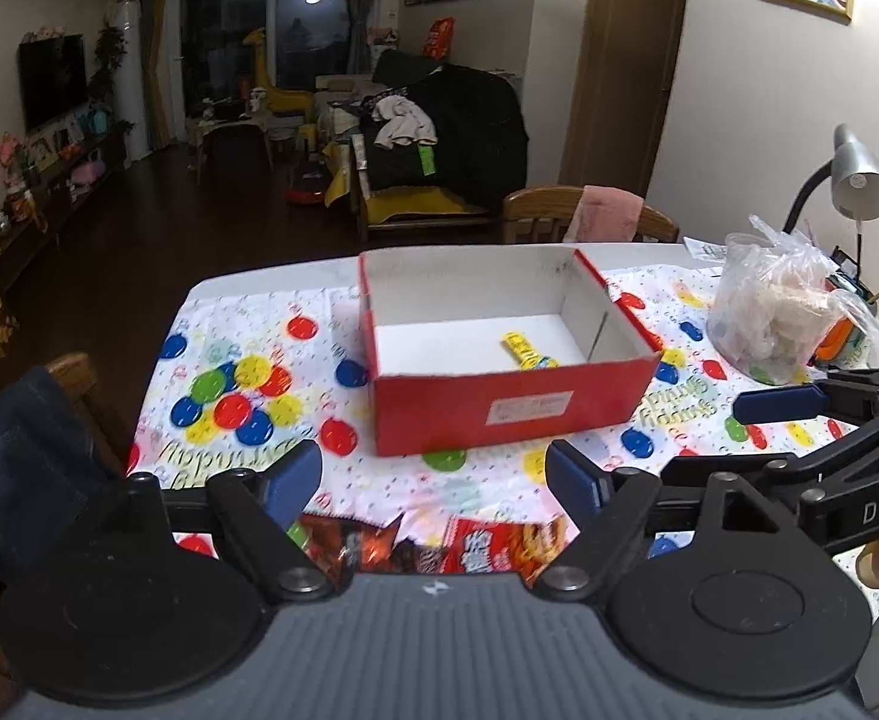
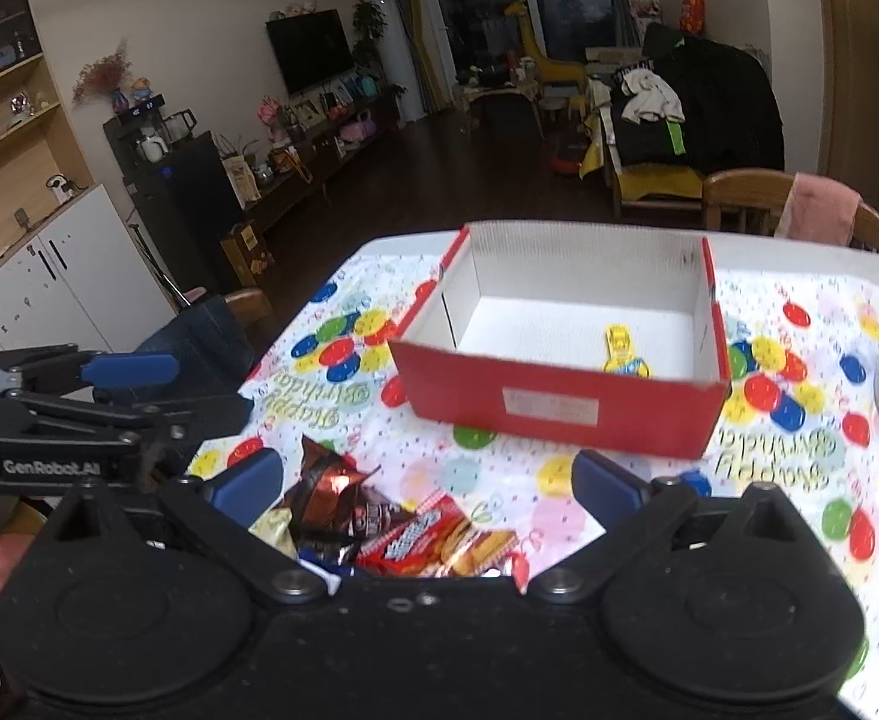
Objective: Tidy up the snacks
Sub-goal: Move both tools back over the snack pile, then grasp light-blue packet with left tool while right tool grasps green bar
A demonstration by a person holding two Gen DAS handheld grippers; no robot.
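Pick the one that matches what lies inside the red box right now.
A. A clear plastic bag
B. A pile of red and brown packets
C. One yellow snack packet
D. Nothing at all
C: the red box holds a single yellow snack packet on its white floor, while the red and brown packets lie outside it on the tablecloth, nearer the cameras.

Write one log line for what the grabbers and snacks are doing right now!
left gripper: open, empty | right gripper: open, empty | red box: one yellow snack inside | snack packets: on table, near edge
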